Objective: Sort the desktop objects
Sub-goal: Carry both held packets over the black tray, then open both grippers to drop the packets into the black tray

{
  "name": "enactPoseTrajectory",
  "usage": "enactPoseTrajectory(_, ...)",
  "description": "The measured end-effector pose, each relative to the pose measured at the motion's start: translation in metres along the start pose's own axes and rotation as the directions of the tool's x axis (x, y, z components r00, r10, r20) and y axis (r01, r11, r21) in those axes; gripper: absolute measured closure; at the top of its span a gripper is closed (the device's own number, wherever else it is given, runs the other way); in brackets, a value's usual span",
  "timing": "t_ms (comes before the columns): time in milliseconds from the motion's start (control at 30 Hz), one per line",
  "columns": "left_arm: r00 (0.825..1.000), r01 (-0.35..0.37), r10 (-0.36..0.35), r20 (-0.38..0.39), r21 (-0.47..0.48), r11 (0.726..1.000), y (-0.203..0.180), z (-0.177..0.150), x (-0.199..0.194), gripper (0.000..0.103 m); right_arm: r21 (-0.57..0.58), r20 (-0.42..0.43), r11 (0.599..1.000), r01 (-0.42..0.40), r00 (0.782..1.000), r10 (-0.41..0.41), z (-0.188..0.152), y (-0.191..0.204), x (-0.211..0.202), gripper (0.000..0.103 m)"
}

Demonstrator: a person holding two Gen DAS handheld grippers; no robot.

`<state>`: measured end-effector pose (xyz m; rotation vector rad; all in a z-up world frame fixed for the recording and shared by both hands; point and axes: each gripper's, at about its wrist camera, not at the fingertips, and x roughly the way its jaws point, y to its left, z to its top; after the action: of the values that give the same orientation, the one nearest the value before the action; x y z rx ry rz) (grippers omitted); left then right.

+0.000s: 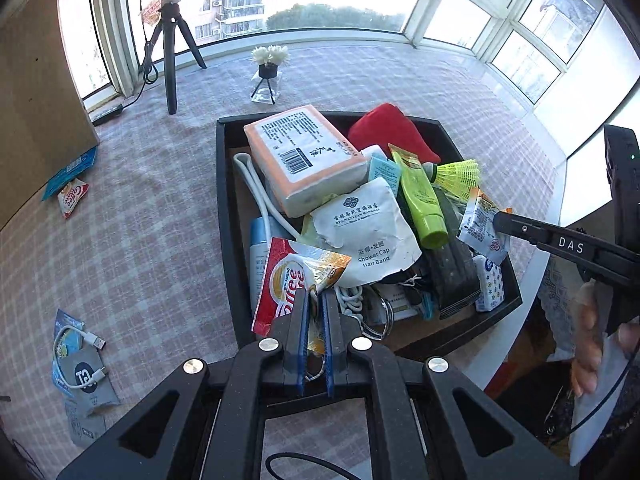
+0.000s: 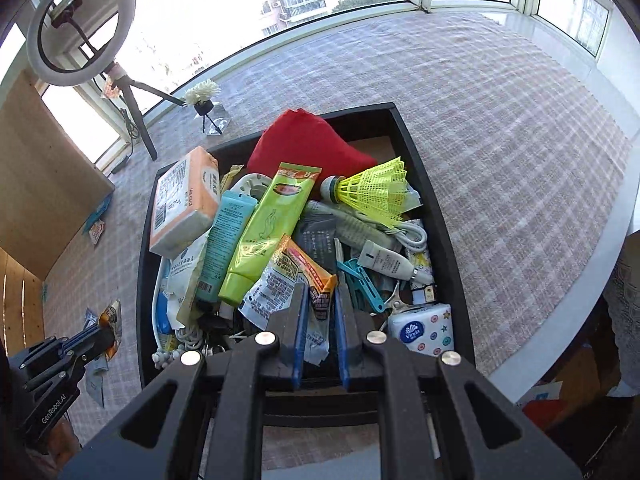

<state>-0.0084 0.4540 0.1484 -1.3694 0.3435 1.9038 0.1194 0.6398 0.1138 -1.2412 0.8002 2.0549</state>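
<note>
Left tool [image 1: 316, 300]: nipped shut on orange-tipped sachet [image 1: 326, 268]. Right tool [image 2: 320, 300]: pinching seasoning packet [image 2: 308, 276]. Lift straight from tray [image 1: 224, 200]; avoid dragging neighbours.

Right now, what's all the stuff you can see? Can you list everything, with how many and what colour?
tray: one, black, on the checked tablecloth, piled full
tissue pack: one, orange and white, back left of tray
cloth bundle: one, red, back of tray
shuttlecock: one, yellow, right side of pile
tube: one, lime green, middle of pile
tube: one, teal, left of the green one
coffee sachet: one, red and white, front of tray
ring light: one, white, on tripod by window
left gripper: closed on an orange-tipped sachet
right gripper: closed on an orange-striped sachet
</note>
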Motion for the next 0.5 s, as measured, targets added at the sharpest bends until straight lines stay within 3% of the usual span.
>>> enactPoseTrajectory(200,0.998,0.054,-0.051,-0.035,0.082,0.995,-0.043,-0.005,0.007,0.097,0.039,-0.008,0.999,0.025,1.0,-0.025,-0.005,-0.026,0.001,0.09)
enactPoseTrajectory(400,0.997,0.053,-0.045,-0.058,0.147,0.988,-0.076,-0.001,0.019,0.097,0.019,-0.034,1.0,0.009,0.999,-0.009,0.002,-0.033,0.008,0.089)
enactPoseTrajectory(433,0.997,0.053,-0.044,-0.06,0.156,0.986,-0.079,0.001,0.021,0.095,0.015,-0.038,1.0,0.013,0.999,-0.013,0.003,-0.032,0.009,0.088)
enactPoseTrajectory(500,0.995,0.065,-0.053,-0.083,0.147,0.987,-0.081,0.005,0.025,0.075,0.016,-0.042,1.0,0.023,0.999,-0.023,0.005,-0.032,0.01,0.079)
